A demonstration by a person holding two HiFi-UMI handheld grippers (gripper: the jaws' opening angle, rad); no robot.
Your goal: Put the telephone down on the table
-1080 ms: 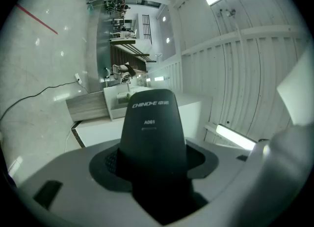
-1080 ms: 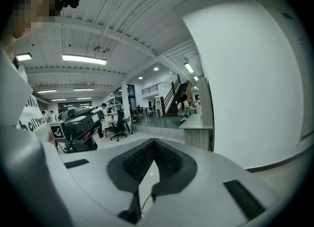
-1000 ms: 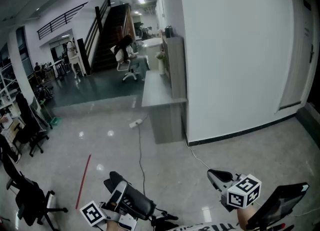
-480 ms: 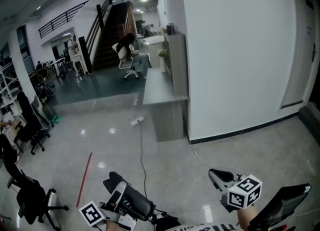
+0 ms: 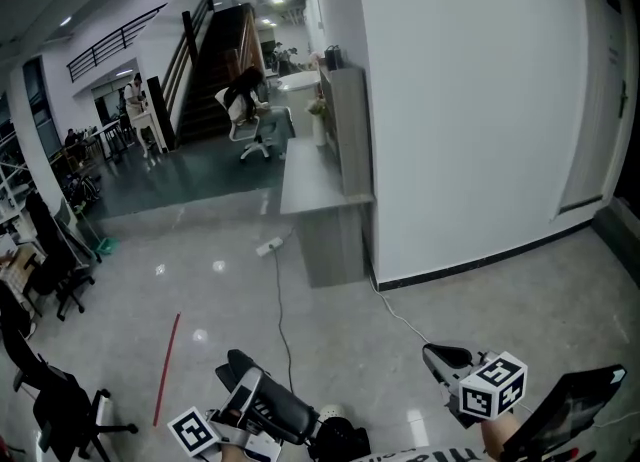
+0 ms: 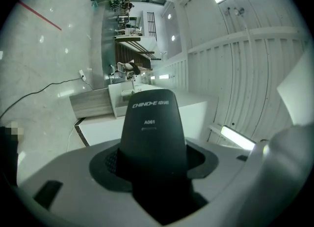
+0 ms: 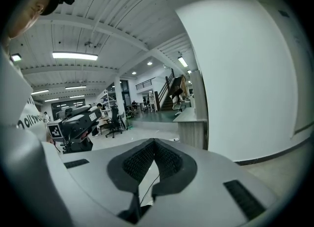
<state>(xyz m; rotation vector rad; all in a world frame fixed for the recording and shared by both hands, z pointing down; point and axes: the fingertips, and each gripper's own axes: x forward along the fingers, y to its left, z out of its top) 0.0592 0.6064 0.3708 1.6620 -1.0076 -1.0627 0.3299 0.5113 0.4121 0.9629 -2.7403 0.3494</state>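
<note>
Both grippers have sunk a little toward the bottom edge of the head view over the past second, and the left gripper (image 5: 248, 390) has also edged to the right. Its jaws stand partly apart, clamped on a black telephone handset (image 6: 152, 137) held in the air above the grey floor (image 5: 200, 280). In the left gripper view the handset's lower end is lost in shadow between the jaws. In the head view, handset and gripper merge into one dark mass, cut off by the frame's lower edge. The right gripper (image 7: 154, 145) has its jaw tips pressed together with nothing between them.

A dark flat object (image 5: 570, 410) in the lower right corner is cropped and cannot be identified. A dark rounded shape (image 5: 340, 438) beside the left gripper is equally unclear. Beyond, a cable (image 5: 281, 300) trails across the floor near a grey counter (image 5: 320, 190) beside the white wall (image 5: 470, 100).
</note>
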